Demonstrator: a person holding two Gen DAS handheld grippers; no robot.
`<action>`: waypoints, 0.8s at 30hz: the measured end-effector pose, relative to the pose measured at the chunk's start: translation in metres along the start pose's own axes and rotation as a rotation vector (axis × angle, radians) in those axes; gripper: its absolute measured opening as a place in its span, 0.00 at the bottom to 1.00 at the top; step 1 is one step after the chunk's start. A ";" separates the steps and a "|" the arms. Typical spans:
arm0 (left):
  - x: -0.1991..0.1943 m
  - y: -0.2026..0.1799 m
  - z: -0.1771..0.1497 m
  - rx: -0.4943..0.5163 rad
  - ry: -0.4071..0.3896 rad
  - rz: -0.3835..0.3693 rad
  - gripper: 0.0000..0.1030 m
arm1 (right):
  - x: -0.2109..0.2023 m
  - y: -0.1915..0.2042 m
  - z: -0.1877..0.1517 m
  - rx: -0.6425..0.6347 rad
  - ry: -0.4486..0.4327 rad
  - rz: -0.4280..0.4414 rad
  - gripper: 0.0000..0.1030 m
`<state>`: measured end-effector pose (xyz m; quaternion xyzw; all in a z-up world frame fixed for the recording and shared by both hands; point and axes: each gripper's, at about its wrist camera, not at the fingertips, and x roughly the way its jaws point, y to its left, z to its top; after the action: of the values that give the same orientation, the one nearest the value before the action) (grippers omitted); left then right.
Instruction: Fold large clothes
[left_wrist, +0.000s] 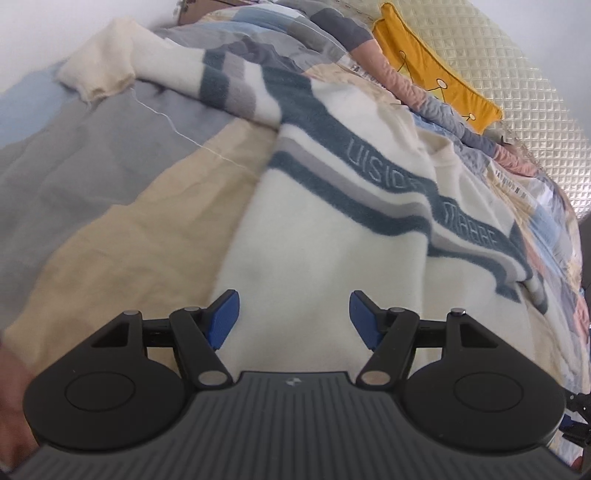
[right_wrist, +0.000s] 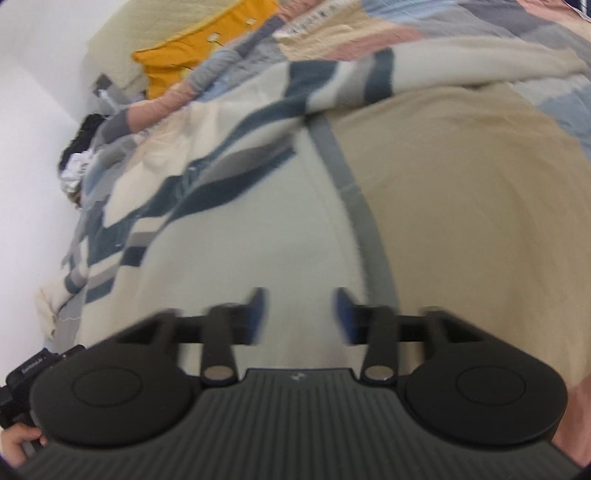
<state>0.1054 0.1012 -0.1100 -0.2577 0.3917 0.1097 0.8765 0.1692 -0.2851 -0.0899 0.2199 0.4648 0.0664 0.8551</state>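
left gripper (left_wrist: 294, 319) fingers wide, empty, over cream striped sweater (left_wrist: 317, 236) on bed (left_wrist: 74, 162). right gripper (right_wrist: 300, 314) same, view blurred.

The sweater (left_wrist: 332, 229) lies spread on the bed (left_wrist: 92, 177), and in the left wrist view the left hand-held gripper (left_wrist: 294, 317) sits at 6 o'clock over its body, with one sleeve (left_wrist: 110, 74) running out to 11 o'clock and its cuff resting on the bedspread. A cushion (left_wrist: 436, 74) lies beyond the sweater at 1 o'clock, against the headboard (left_wrist: 517, 74) behind it. In the right wrist view the right hand-held gripper (right_wrist: 300, 314) sits at 6 o'clock over the sweater's (right_wrist: 240, 240) side edge, bare bedspread (right_wrist: 461, 203) spreading to 3 o'clock, the cushion (right_wrist: 192, 51) at 11 o'clock and the other sleeve (right_wrist: 461, 62) crossing at 1 o'clock.
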 end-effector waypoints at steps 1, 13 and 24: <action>-0.004 0.000 0.000 0.000 0.000 0.010 0.69 | 0.000 0.003 -0.003 -0.018 -0.014 -0.006 0.69; -0.019 0.015 -0.015 -0.125 0.224 0.107 0.69 | 0.019 -0.008 -0.006 0.010 0.004 -0.076 0.68; -0.020 0.003 -0.049 -0.065 0.368 0.021 0.68 | 0.042 -0.032 -0.015 0.212 0.125 0.123 0.69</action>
<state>0.0596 0.0776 -0.1241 -0.2975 0.5445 0.0826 0.7799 0.1773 -0.2956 -0.1433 0.3323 0.5070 0.0828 0.7910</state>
